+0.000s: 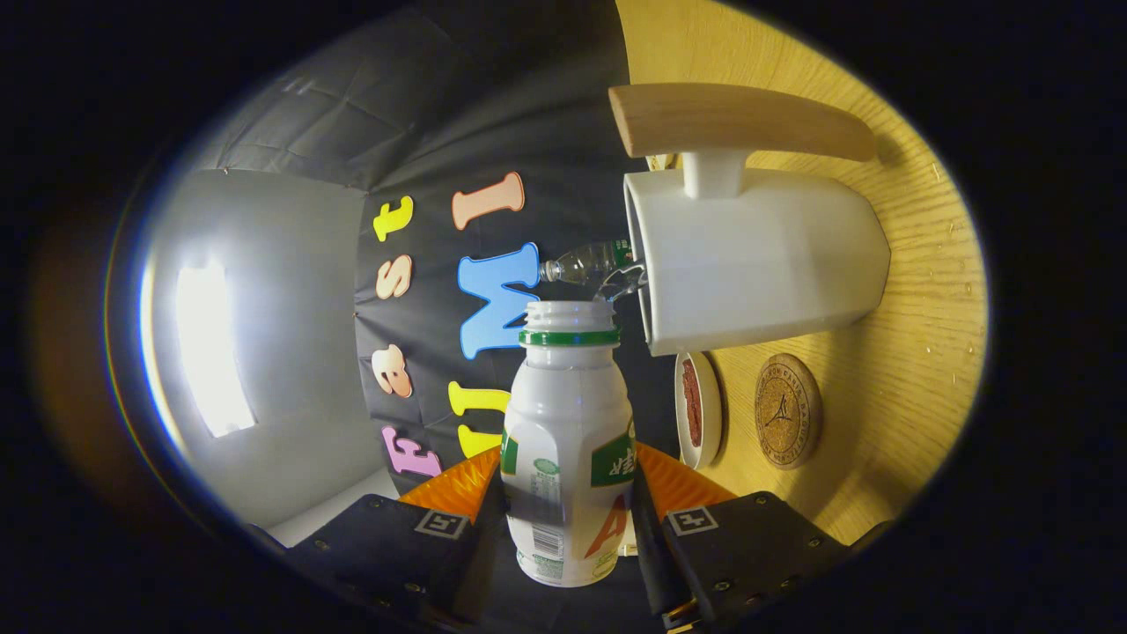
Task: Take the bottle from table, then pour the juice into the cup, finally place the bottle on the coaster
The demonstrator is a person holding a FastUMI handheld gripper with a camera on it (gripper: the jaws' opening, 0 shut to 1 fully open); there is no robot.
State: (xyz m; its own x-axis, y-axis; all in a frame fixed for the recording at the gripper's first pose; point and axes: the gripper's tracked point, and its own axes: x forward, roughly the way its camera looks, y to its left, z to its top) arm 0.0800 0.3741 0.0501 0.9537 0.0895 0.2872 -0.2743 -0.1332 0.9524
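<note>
Gripping the uncapped bottle (pixel 568 458) between both fingers (pixel 458 493), mouth beside the white cup (pixel 757 264), coaster (pixel 786 410) nearby

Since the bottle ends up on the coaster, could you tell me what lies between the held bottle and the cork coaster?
In the gripper view, a small white dish sits between the bottle and the coaster.

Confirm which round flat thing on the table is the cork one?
The cork coaster is the brown disc farther from the fingers' bottle. The white dish, between it and the bottle, has a red inside. The gripper is shut on the bottle.
</note>
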